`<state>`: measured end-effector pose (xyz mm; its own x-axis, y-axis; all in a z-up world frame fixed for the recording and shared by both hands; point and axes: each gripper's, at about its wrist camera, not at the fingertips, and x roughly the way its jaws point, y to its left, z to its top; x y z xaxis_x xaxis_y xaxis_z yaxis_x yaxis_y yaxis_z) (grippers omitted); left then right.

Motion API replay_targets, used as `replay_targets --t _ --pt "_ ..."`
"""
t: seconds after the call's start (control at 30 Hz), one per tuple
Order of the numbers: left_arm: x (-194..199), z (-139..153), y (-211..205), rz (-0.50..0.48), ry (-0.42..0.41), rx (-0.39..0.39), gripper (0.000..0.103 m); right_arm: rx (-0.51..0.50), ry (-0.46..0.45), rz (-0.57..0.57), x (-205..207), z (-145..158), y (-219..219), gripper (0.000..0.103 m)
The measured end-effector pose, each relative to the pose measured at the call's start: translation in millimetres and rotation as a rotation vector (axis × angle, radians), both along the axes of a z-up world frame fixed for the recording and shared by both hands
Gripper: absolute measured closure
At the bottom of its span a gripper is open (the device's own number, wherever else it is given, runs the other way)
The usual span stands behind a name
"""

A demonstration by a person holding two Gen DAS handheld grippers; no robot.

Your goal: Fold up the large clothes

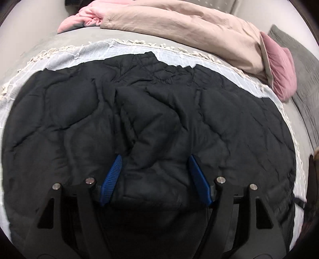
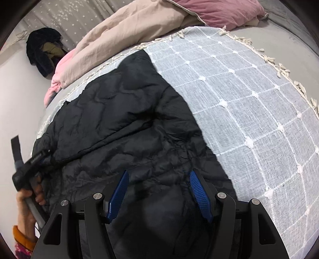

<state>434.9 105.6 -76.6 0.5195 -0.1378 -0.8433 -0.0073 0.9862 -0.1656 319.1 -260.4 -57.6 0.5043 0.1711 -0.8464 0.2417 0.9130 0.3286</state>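
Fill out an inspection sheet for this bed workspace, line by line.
Surface: white checked throw, fringed, spread over the bed.
Job's things: black quilted jacket lying flat, creased.
Clutter: beige duvet, pink pillow, dark clothes pile.
Grippers: left gripper and right gripper both open, jacket fabric bulging between the blue pads.
Cables: nothing seen.
Surroundings: star-patterned curtain; hand holding the left gripper's handle.

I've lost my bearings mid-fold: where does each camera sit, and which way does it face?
Left wrist: on the left gripper, angled down at the black jacket; its blue fingers stand apart.
Right wrist: on the right gripper, angled down at the jacket's edge and the white throw; the person's left hand shows.
Shared: jacket, throw, beige duvet, pink pillow.
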Motion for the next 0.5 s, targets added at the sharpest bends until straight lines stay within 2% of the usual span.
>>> replay_targets --t 0.07,0.17,0.33,0.5 --pt "-16.9 10.0 -5.6 0.002 0.017 0.035 0.032 -0.008 -0.013 -0.005 -4.8 5.7 -3.8 0.038" --pt "-51.3 32.1 4.6 -0.005 0.026 0.073 0.018 -0.027 -0.028 0.007 -13.0 16.2 -5.5 0.038" --pt "-101.6 56.8 26.9 -0.008 0.019 0.083 0.018 -0.014 -0.055 0.018 -30.5 33.7 -5.9 0.038" --pt "-166.2 68.3 60.8 0.021 -0.017 0.092 0.011 -0.021 -0.1 0.052 -59.7 61.3 -8.2 0.037"
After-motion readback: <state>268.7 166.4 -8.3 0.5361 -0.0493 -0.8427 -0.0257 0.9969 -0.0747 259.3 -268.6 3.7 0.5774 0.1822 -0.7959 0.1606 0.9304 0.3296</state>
